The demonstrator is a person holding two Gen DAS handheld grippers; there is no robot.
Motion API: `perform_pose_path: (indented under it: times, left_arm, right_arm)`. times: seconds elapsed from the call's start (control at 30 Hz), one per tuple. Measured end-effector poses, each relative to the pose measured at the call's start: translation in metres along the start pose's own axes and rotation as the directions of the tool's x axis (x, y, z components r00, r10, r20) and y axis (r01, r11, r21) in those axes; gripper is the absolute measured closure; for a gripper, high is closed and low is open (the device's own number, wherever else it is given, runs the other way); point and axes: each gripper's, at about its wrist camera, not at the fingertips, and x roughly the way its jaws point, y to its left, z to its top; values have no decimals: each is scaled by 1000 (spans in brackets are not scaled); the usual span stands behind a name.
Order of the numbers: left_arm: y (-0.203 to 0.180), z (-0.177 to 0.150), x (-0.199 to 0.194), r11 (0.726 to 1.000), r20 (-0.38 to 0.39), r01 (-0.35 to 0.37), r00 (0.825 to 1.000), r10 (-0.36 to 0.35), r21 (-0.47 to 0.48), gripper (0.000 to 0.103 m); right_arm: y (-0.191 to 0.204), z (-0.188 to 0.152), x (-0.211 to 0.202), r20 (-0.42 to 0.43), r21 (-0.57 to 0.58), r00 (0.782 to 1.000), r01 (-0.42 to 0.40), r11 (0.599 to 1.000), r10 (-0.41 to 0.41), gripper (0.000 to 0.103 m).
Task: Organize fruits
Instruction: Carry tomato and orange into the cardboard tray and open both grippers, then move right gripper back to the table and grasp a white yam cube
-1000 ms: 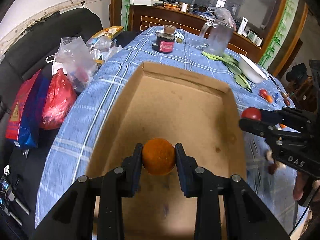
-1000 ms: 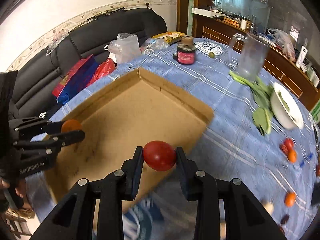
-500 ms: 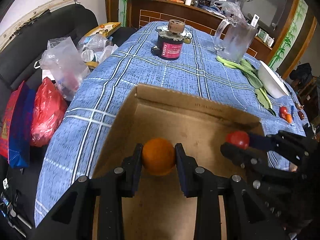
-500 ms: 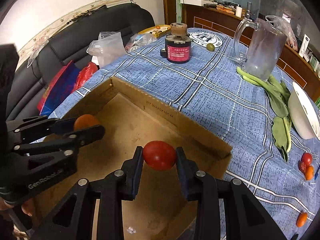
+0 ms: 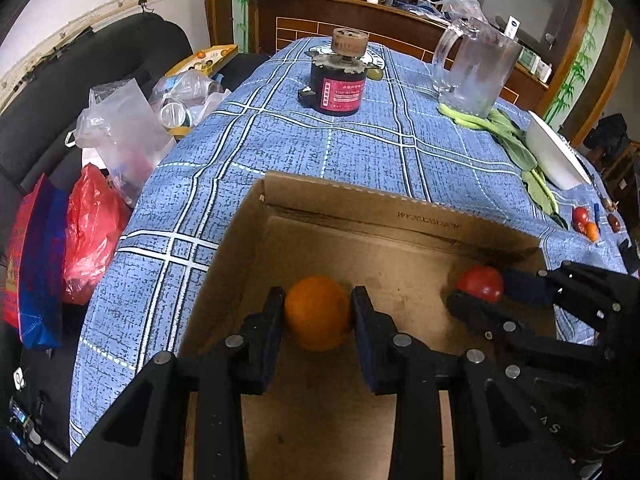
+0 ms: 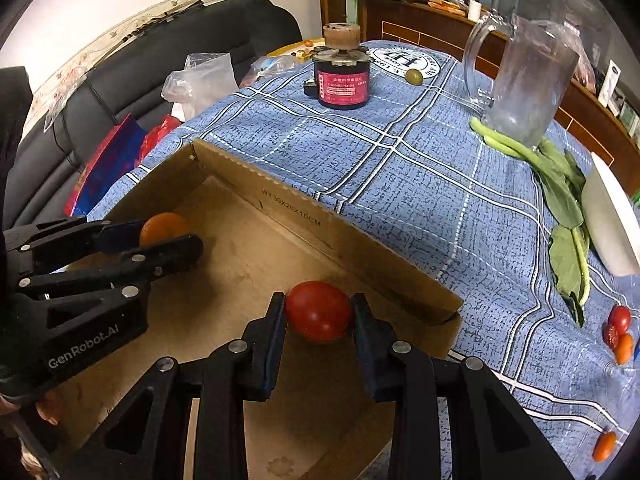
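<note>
The left tongs (image 5: pixel 319 314) grip an orange (image 5: pixel 318 313) between both pads, low inside the cardboard box (image 5: pixel 400 216) near its far wall. At 3 o'clock from it, the right tongs (image 6: pixel 319 312) clamp a red tomato (image 6: pixel 319 311) in the same box. More small fruits (image 6: pixel 618 330) lie on the blue checked table (image 6: pixel 400 168) at 3 o'clock of the box, a glass pitcher (image 6: pixel 524 80) at 1 o'clock.

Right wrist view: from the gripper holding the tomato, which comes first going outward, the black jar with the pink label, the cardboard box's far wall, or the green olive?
From the right gripper:
1. Cardboard box far wall, just ahead.
2. Black jar, mid-table.
3. Green olive, slightly beyond, to the jar's right.
</note>
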Motion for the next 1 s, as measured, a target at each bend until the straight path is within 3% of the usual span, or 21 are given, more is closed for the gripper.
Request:
perform_pose_path:
  times: [0.23, 0.4, 0.83, 1.0]
  left_arm:
    - [2, -4, -3, 999, 5, -31, 1000, 30, 14, 58]
    - [6, -7, -9, 999, 9, -44, 999, 44, 13, 54]
    - [10, -33, -49, 997, 35, -73, 997, 74, -8, 49]
    - [0, -51, -75, 995, 75, -100, 992, 100, -5, 36]
  right_arm:
    - [1, -2, -3, -5, -21, 1000, 10, 1000, -10, 64]
    - [2, -5, -10, 10, -29, 1000, 26, 999, -26, 54]
    - [0, -21, -54, 62, -5, 998, 15, 1000, -14, 53]
    - [1, -38, -81, 82, -3, 997, 5, 1000, -5, 53]
